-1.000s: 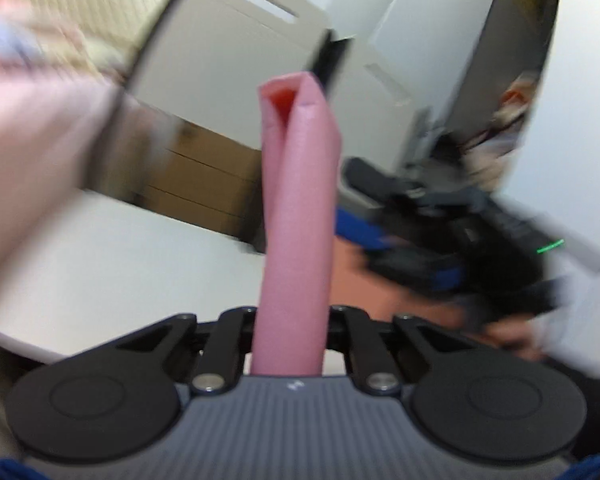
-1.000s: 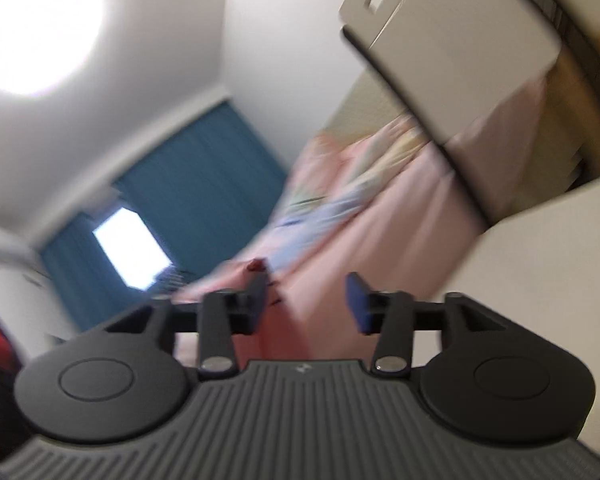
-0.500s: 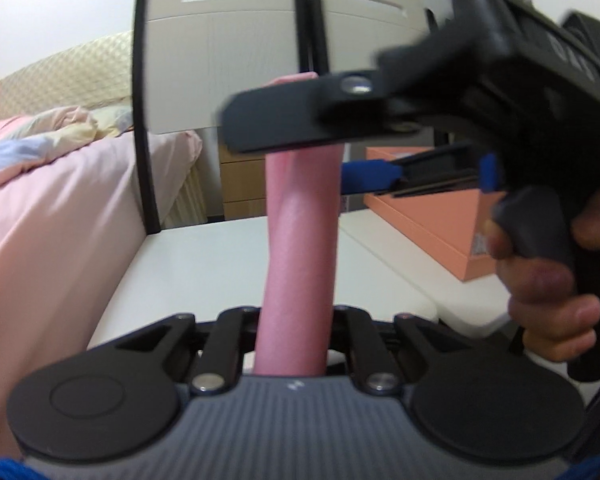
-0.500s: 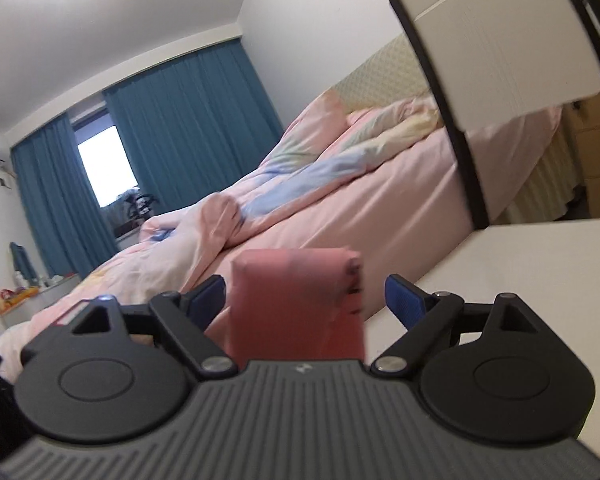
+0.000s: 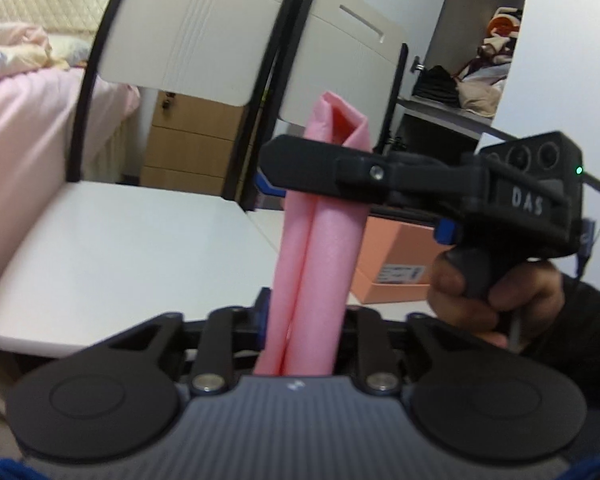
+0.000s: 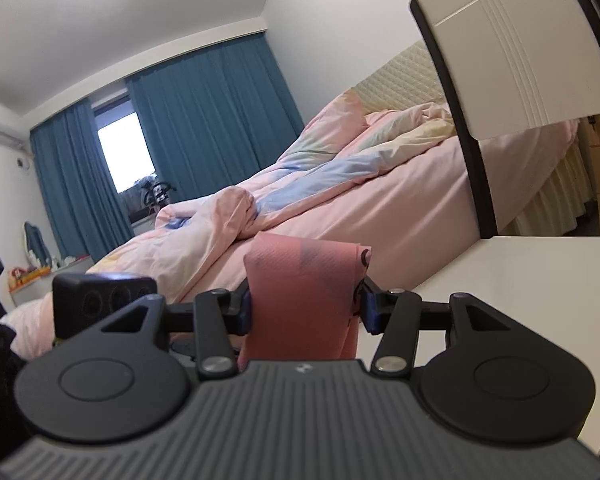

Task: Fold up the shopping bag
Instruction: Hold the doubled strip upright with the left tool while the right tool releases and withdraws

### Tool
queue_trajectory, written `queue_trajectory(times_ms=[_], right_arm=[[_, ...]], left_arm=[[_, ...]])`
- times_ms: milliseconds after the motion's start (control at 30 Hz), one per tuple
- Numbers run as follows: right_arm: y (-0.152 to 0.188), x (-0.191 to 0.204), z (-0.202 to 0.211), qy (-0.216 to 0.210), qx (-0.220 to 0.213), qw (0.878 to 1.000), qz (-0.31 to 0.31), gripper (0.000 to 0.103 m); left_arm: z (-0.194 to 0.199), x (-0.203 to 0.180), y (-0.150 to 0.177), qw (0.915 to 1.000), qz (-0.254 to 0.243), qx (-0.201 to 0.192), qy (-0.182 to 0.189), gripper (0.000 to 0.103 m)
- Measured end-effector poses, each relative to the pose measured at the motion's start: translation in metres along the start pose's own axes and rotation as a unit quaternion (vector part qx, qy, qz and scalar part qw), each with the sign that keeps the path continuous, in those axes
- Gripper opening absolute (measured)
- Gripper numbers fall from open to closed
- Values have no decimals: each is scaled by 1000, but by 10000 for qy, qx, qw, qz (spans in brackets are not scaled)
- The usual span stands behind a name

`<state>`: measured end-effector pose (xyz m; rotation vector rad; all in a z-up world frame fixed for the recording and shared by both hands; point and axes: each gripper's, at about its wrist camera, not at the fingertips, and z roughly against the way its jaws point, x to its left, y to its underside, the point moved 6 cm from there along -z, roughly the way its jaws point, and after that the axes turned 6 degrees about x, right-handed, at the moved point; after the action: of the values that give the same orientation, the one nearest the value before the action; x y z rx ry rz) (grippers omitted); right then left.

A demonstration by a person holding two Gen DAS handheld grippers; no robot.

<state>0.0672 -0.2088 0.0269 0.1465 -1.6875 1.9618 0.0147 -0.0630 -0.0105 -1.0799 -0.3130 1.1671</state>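
The table (image 5: pixel 112 248) lies below; the pink bag (image 5: pixel 320 240), rolled into a narrow strip, stands in the air above its right edge. The left gripper (image 5: pixel 300 320) pinches its lower end. The right gripper (image 6: pixel 304 308), whose jaws have just been closing, clamps it higher up. It looks light, soft and floppy; best held near the ends.

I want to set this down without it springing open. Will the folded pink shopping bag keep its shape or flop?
Probably floppy: the pink shopping bag stands up only as a folded strip pinched in the left gripper. Its top gapes, so the folds may spring apart. It looks light; the right gripper, jaws just closing, clamps it flat.
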Motion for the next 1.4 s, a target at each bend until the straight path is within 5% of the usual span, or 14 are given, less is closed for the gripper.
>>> queue_trajectory(times_ms=[100,267,400,533,733,900,1000,1167,1300,1400], right_arm=[[0,-2,1,234,-29,9997,-25,63],[-6,-4,-2,545,-147,9979,-310,64],[1,1,-13,341,67,9992,-184,67],[5,-3,-16,171,154,9992,-332,69],[8,-3,-12,61,277,9991,-329,51],[4,0,-2,-123,180,9996,-194,49],[6,1,-7,0,190,9997,-173,51],[8,-6,-15,238,215,9986,-414,56],[-3,-8,-11,473,28,9961,-748,56],[-9,-3,-11,448,0,9939,-1013,56]], left_arm=[[-3,2,-1,9994,-101,-58,-321,14],[-5,8,-1,9830,-617,-245,-1714,13],[3,3,-4,9937,-331,-321,-1017,14],[3,6,-4,9971,-155,-198,-721,15],[3,9,-7,9984,-109,-198,-514,34],[6,11,-8,9994,156,-289,-94,28],[2,4,-5,9973,-207,-331,-627,15],[-5,11,-3,9862,-444,-189,-1582,8],[-10,14,-1,9701,-819,-40,-2284,9],[-14,8,1,9504,-1329,-17,-2811,9]])
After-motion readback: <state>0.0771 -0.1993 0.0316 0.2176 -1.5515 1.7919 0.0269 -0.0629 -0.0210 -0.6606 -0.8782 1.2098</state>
